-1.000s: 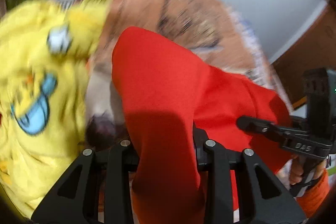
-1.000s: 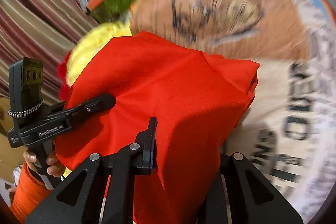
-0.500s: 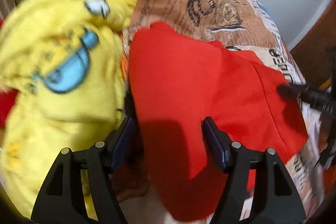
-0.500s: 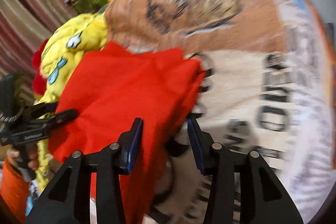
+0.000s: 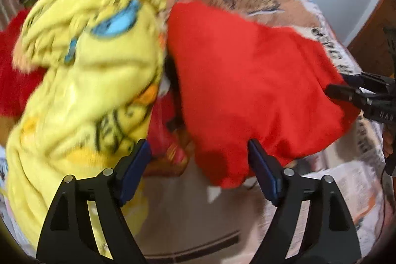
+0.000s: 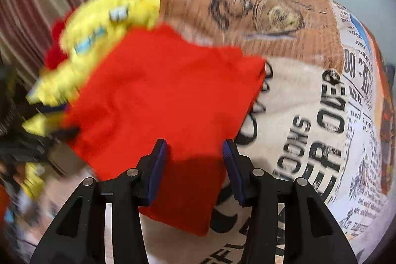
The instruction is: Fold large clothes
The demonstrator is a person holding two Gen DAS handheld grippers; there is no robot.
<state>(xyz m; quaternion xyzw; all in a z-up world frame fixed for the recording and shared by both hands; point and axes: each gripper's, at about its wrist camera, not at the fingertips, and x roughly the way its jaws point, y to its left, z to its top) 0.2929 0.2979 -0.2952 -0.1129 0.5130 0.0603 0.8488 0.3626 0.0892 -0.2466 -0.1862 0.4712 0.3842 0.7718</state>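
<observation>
Letting go: both jaws opening, left hand-held gripper (image 5: 198, 162) and right hand-held gripper (image 6: 195, 165) released from the folded bright red cloth garment (image 6: 168, 105), now dropped on the newspaper-print bedspread (image 6: 321, 115), fold apparently finished.

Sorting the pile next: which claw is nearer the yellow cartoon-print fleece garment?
Left. The left claw is opening right beside the yellow cartoon-print fleece garment; the right claw is opening over the red cloth, farther away.
</observation>
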